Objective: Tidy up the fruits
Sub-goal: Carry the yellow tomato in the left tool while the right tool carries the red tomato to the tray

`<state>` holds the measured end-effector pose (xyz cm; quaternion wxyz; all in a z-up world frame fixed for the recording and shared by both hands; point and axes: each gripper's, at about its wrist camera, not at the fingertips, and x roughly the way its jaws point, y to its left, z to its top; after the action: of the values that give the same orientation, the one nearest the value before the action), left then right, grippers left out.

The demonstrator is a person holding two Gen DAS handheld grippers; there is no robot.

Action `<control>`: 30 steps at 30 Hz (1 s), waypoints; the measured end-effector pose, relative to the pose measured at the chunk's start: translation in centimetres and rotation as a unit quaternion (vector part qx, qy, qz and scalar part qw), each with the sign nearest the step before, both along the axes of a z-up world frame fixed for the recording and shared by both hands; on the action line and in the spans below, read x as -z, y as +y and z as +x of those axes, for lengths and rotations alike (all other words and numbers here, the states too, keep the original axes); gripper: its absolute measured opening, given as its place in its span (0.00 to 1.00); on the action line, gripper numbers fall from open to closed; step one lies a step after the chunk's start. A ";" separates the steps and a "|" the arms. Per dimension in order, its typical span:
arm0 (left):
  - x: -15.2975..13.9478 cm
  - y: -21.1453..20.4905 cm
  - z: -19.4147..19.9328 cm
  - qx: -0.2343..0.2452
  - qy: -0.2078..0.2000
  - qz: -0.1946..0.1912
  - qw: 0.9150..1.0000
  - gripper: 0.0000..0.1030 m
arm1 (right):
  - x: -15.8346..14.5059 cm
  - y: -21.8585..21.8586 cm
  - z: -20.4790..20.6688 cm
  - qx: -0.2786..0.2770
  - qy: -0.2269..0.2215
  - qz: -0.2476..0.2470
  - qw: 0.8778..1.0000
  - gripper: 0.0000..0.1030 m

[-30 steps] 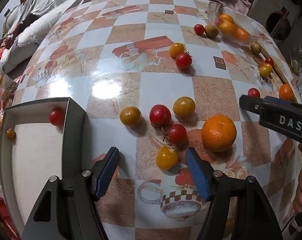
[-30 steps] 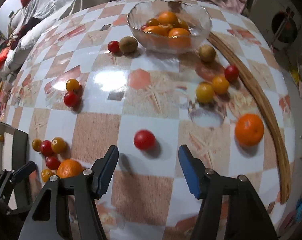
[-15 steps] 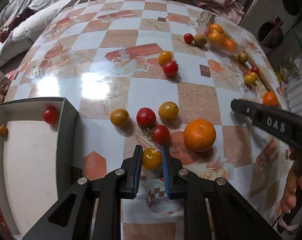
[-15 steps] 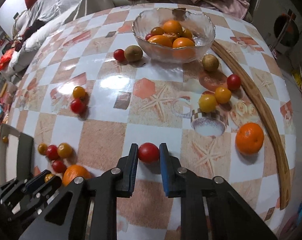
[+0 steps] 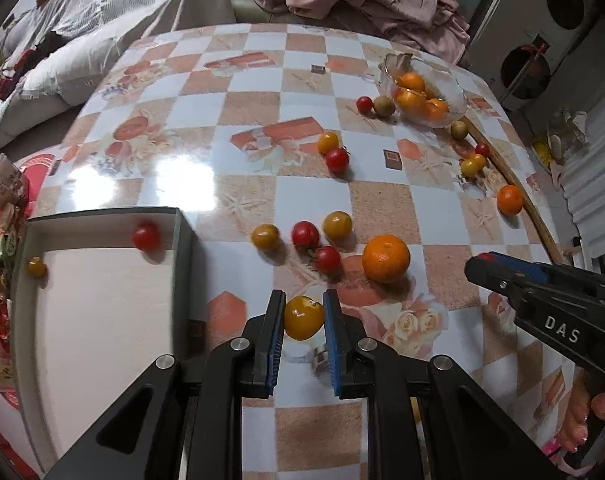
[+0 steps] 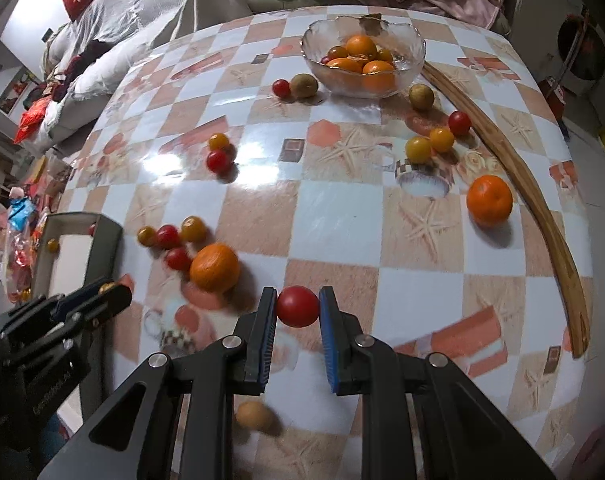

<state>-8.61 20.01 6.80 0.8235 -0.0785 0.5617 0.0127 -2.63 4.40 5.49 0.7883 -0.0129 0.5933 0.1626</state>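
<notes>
On the far left sits the grey tray (image 5: 182, 248), with one red tomato (image 5: 145, 236) against its back wall and a small yellow one (image 5: 36, 267) at its left edge. Just to its right, my left gripper (image 5: 303, 318) has gone from wide open a second ago to clamped on the yellow tomato (image 5: 303, 317). The blue pads (image 5: 277, 332) press it from both sides, and it now sits clear of the checkered table (image 5: 262, 92), lifted from the cluster of tomatoes and the big orange (image 5: 386, 258) it lay beside.

Further right, my right gripper (image 6: 297, 306) has made the same change: its jaws, open around the red tomato (image 6: 297, 306) a second ago, are now closed on it, and the fruit rides above the cloth.

Both picks look secure to me, so the grasping step is finished on both sides. I judge the next job is carrying: the tray seems the likely home for these small tomatoes, since two lie there already, while the glass bowl (image 6: 416, 58) at the far right holds mostly oranges. Plenty of fruit remains scattered, so the task is at an early stage.
</notes>
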 end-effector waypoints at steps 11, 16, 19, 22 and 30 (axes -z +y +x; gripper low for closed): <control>-1.9 5.3 -2.8 -0.041 -0.013 0.009 0.999 0.20 | -1.9 4.1 -1.5 -0.031 -0.001 0.013 0.999 0.23; -2.3 8.5 -4.1 -0.069 -0.016 0.016 0.997 0.20 | -2.3 7.6 -1.9 -0.059 -0.001 0.017 0.998 0.23; -2.1 10.9 -5.1 -0.092 -0.015 0.019 0.996 0.20 | -2.4 9.9 -2.2 -0.079 0.000 0.018 0.997 0.23; -1.8 13.1 -5.9 -0.112 -0.012 0.022 0.993 0.20 | -2.5 12.5 -2.6 -0.102 -0.001 0.019 0.995 0.23; 0.6 18.3 -7.2 -0.158 0.010 0.037 0.987 0.20 | -1.7 19.7 -3.5 -0.156 0.010 0.029 0.987 0.23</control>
<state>-15.80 38.30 6.22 0.8079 -0.1360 0.5494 0.1642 -6.08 24.08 7.16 0.7470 -0.0812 0.5873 0.3009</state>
